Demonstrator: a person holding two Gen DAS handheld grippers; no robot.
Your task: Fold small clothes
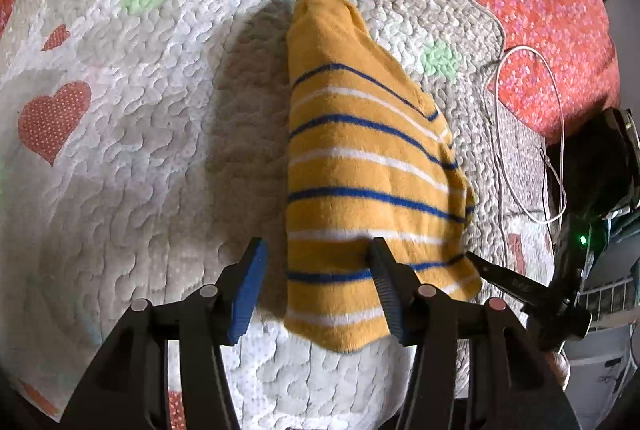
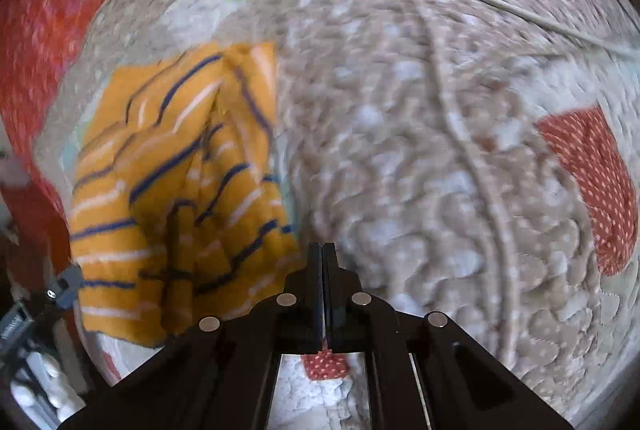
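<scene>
Left claw (image 1: 316, 282) spread, straddling the near left edge of the folded mustard-yellow, blue-and-white striped knit garment (image 1: 360, 165), seemingly for gripping; right claw (image 2: 322, 270) pressed together, empty, garment to its left.

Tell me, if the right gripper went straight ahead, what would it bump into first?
Probably just the quilt. The right gripper is shut and points at bare quilt; the striped garment lies off to its left.

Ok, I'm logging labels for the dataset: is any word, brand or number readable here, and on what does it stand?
Nothing here can be read.
Marking on the right gripper, on its finger in the left wrist view: too small to read.
Label on the left gripper, seen from the right wrist: blurred.
Striped shirt: stripes only, no print visible.
</scene>
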